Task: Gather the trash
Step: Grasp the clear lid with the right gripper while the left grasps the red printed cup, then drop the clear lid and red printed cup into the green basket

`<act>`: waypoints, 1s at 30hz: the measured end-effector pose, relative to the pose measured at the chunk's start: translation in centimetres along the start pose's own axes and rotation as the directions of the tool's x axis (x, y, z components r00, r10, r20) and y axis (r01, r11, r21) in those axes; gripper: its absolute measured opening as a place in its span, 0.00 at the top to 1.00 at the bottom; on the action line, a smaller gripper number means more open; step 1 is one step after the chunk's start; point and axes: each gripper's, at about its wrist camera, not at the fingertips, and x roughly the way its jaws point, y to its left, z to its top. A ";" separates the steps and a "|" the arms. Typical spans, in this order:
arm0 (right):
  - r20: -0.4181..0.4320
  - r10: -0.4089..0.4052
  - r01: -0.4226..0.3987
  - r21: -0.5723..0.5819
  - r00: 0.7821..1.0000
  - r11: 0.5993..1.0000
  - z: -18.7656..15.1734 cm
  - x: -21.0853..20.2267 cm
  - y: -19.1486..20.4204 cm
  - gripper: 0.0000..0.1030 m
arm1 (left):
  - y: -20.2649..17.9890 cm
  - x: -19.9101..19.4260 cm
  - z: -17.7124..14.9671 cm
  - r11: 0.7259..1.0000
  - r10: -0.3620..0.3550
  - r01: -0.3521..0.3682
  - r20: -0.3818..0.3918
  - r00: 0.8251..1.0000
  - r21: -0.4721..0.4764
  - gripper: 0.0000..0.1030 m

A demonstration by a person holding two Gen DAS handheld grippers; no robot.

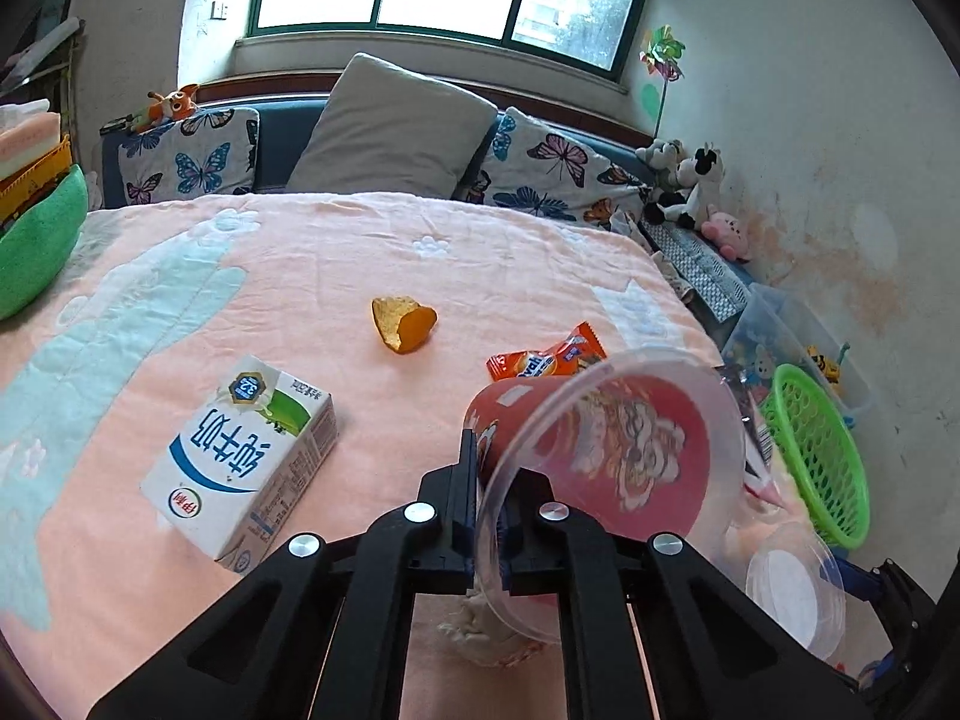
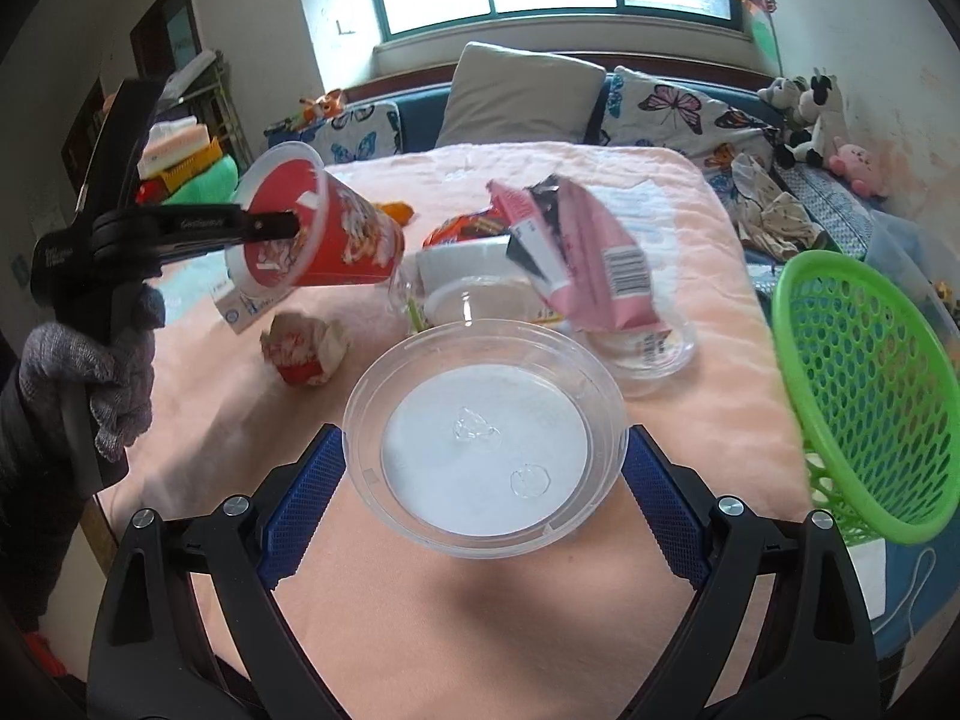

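My left gripper (image 1: pixel 489 510) is shut on the rim of a red noodle cup (image 1: pixel 624 444) and holds it tilted above the pink bed cover; the cup (image 2: pixel 336 234) and that gripper (image 2: pixel 282 225) also show in the right wrist view. My right gripper (image 2: pixel 483 468) is open, its blue pads (image 2: pixel 306 498) either side of a clear round plastic lid (image 2: pixel 486 438) lying on the bed. A green mesh basket (image 2: pixel 870 384) stands at the right bed edge. Other trash lies on the bed: a milk carton (image 1: pixel 246 456), orange peel (image 1: pixel 402 324), an orange wrapper (image 1: pixel 546 360), a pink packet (image 2: pixel 588 258), a crumpled paper ball (image 2: pixel 306 348).
Pillows (image 1: pixel 390 126) and plush toys (image 1: pixel 690 180) line the headboard under the window. A green cushion (image 1: pixel 30 240) sits at the left. A second clear container (image 2: pixel 648 354) lies under the pink packet. The basket also shows at right in the left wrist view (image 1: pixel 822 456).
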 end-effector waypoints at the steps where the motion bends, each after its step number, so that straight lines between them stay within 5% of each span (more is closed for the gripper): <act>1: 0.009 0.001 -0.001 0.005 1.000 1.000 0.1 -0.5 -0.2 0.11 | 0.0 -0.5 0.1 1.000 0.000 0.000 0.009 1.000 0.000 0.95; 7: 0.056 -0.032 0.030 0.038 0.998 0.999 0.2 -2.9 -2.3 0.11 | -1.0 -3.6 0.7 0.998 -0.064 0.064 0.051 0.997 0.002 0.95; 14: 0.078 -0.175 0.163 0.142 0.981 0.976 0.0 -5.5 -9.0 0.11 | -5.8 -5.0 2.3 0.981 -0.187 0.183 0.053 0.981 0.065 0.95; 20: 0.043 -0.289 0.272 0.233 0.956 0.934 -0.6 -6.5 -16.3 0.11 | -11.4 -3.7 3.5 0.959 -0.258 0.253 0.028 0.966 0.128 0.95; 30: -0.033 -0.302 0.294 0.350 0.953 0.889 -1.9 -4.7 -23.5 0.10 | -20.1 0.4 4.4 0.921 -0.316 0.321 -0.058 0.947 0.221 0.95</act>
